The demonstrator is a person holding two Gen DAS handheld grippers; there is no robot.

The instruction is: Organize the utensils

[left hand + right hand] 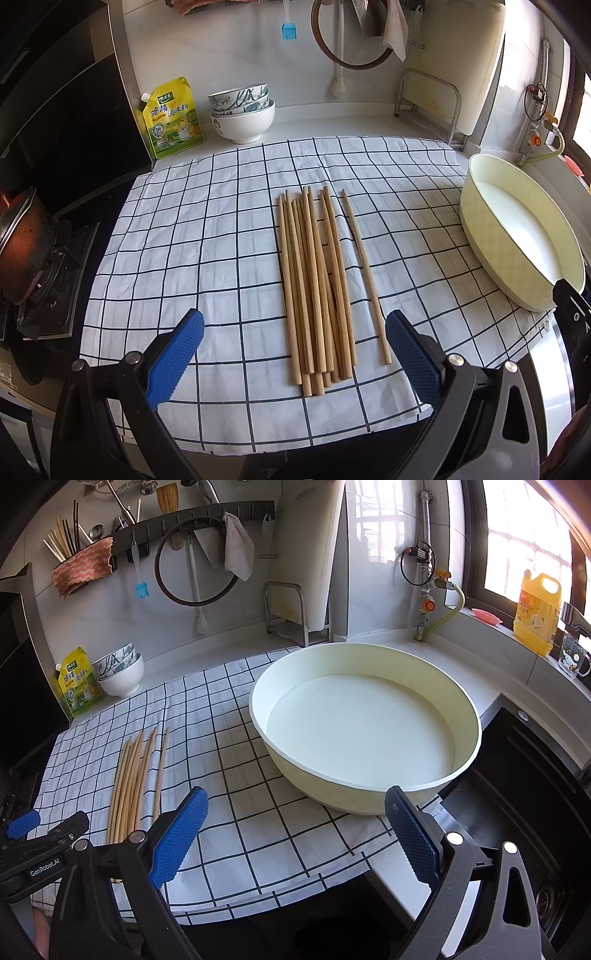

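Several wooden chopsticks (317, 284) lie in a loose bundle on a white checked cloth (207, 229), one a little apart on the right. My left gripper (295, 332) is open and empty, hovering just in front of the bundle's near ends. A round cream basin (365, 723) stands empty on the cloth's right side; it also shows in the left wrist view (517, 236). My right gripper (295, 808) is open and empty, in front of the basin's near rim. The chopsticks (136, 775) lie to its left, by the left gripper (40, 834).
Stacked bowls (242, 114) and a yellow seasoning pouch (171, 118) stand at the back left. A stove with a pot (26, 243) is at the left. A dark sink (524, 797) lies right of the basin. A wall holder (74, 554) contains utensils.
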